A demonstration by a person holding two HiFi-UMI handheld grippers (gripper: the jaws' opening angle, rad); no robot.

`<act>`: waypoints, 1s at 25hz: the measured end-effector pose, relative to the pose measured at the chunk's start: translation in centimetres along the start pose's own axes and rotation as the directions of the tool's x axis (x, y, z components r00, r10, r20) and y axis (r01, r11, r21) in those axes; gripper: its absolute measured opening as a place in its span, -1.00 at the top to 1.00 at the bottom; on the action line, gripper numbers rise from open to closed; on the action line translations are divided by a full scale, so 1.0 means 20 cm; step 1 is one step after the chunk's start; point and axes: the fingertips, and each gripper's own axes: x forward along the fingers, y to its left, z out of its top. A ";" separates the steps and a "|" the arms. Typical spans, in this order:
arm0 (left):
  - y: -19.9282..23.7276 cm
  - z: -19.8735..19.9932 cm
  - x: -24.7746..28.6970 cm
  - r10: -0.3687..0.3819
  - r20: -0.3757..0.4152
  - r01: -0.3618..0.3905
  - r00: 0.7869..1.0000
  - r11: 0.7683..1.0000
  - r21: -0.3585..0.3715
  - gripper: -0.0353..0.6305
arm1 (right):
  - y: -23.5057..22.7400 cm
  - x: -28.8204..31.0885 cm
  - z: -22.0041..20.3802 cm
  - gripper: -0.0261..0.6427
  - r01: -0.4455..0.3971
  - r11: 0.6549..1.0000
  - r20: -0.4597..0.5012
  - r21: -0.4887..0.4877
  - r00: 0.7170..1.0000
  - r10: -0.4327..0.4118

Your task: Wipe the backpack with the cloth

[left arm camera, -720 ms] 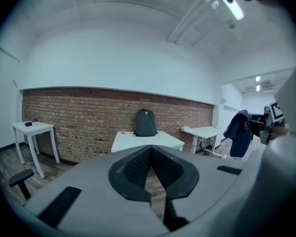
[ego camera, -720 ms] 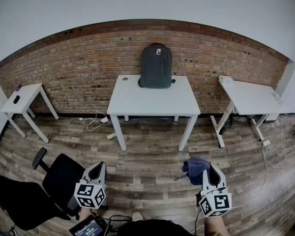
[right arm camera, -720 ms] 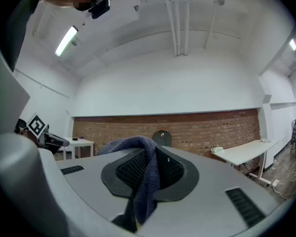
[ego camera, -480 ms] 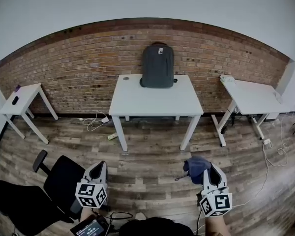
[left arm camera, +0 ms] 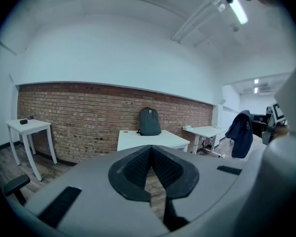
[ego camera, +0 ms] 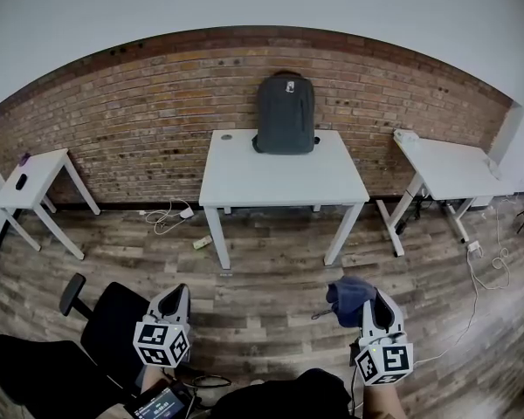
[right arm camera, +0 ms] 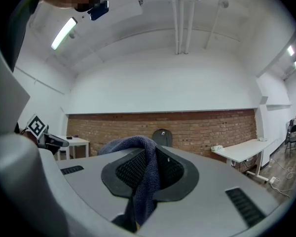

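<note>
A dark grey backpack [ego camera: 285, 114] stands upright against the brick wall at the back of the middle white table [ego camera: 279, 182]; it also shows far off as the backpack [left arm camera: 149, 122] in the left gripper view and the backpack [right arm camera: 162, 137] in the right gripper view. My right gripper [ego camera: 372, 308] is low at the right, far from the table, shut on a blue cloth [ego camera: 349, 295] that drapes over the jaws as the cloth [right arm camera: 144, 174]. My left gripper [ego camera: 175, 301] is low at the left, shut and empty.
A black office chair [ego camera: 79, 343] stands at the lower left, close to my left gripper. A small white side table [ego camera: 35, 182] is at the left wall, another white table [ego camera: 445, 168] at the right. Cables [ego camera: 166, 215] lie on the wooden floor.
The view has shifted slightly; the table and backpack sit a little further right and higher. Both grippers hold the same pose, the cloth still in the right one.
</note>
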 end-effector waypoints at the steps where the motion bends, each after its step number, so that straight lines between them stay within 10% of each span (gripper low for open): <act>1: 0.02 0.00 0.01 0.000 -0.001 0.000 1.000 1.000 -0.002 0.90 | 0.01 0.01 0.00 0.78 0.002 1.000 -0.004 -0.006 1.000 -0.002; 25: -0.16 0.24 0.79 -0.004 0.021 0.003 1.000 0.999 0.032 0.90 | -0.54 0.85 -0.04 0.78 -0.061 0.998 0.024 0.026 0.998 0.060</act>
